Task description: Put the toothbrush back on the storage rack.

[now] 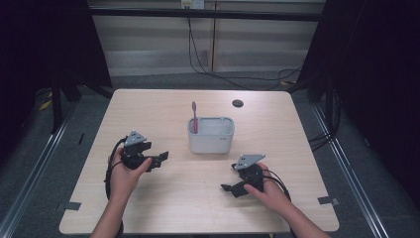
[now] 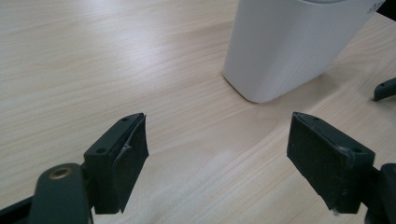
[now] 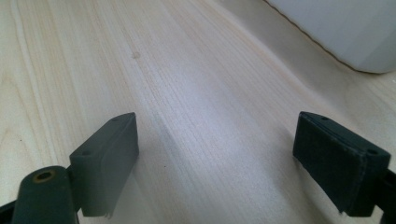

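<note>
White rounded-rectangular plastic tub [image 1: 211, 135] sits upright near the middle of the light wood-grain table [image 1: 148, 109], slightly toward the far side. A pink toothbrush [image 1: 194, 117] stands in the tub's left end, head up, poking above the rim.

Left gripper [image 1: 159, 158], black with a grey three-cornered plate on top, is held in the person's left hand [image 1: 126, 173] to the left of the tub, near it but not touching, jaws pointing toward it. Jaws wide apart, nothing between them. Right gripper [image 1: 227, 188] is in the right hand [image 1: 270, 191], in front of and a bit right of the tub, jaws pointing left across the table; also spread wide and empty.

High view gives the toothbrush and the tub's inside; the gripper views do not. Left gripper view gives the tub's ribbed lower wall [image 2: 289, 51] and rounded corner close up beyond the open jaws, bare wood between them, plus a black jaw tip of the other gripper [image 2: 385, 88] at the right edge. Right gripper view catches a corner of the tub [image 3: 355, 32] top right, well past the jaws.

Small dark round hole [image 1: 237, 103] in the table behind the tub. A faint mark on the tub's top edge in the left gripper view is too small to read.
</note>
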The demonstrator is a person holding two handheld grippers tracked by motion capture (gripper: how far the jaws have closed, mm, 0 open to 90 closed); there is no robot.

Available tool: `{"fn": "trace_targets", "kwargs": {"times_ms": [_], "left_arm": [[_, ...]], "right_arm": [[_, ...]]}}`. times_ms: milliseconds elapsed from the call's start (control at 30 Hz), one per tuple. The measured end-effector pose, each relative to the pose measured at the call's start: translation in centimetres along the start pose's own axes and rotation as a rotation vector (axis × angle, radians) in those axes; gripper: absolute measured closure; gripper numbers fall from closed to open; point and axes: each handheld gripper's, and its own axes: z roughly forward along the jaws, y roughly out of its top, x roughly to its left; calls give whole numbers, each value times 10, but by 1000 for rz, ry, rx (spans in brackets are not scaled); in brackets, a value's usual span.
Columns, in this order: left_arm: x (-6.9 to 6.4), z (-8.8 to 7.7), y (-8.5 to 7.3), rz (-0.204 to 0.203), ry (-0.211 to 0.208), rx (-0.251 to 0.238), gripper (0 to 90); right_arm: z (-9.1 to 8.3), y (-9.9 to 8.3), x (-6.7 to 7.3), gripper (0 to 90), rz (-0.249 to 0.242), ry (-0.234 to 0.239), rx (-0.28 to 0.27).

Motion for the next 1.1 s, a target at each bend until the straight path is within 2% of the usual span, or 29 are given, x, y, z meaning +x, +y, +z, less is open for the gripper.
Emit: {"fn": "trace_targets", "kwargs": {"times_ms": [433,467,567,633,700,1100], "left_arm": [[6,-2,-13,14,14,30,208],[7,-4,-15,24,15,40,208],[9,-5,-18,19,13,42,208],[11,-7,-19,35,17,58,208],[11,-8,-21,26,21,55,208],[16,-10,-34,44,17,84,209]], "right_arm": [[0,0,0,136,0,0,0],[0,0,0,136,0,0,0],[0,0,0,137,0,0,0],[0,0,0,136,0,0,0],[0,0,0,137,0,0,0],[0,0,0,136,0,0,0]]}}
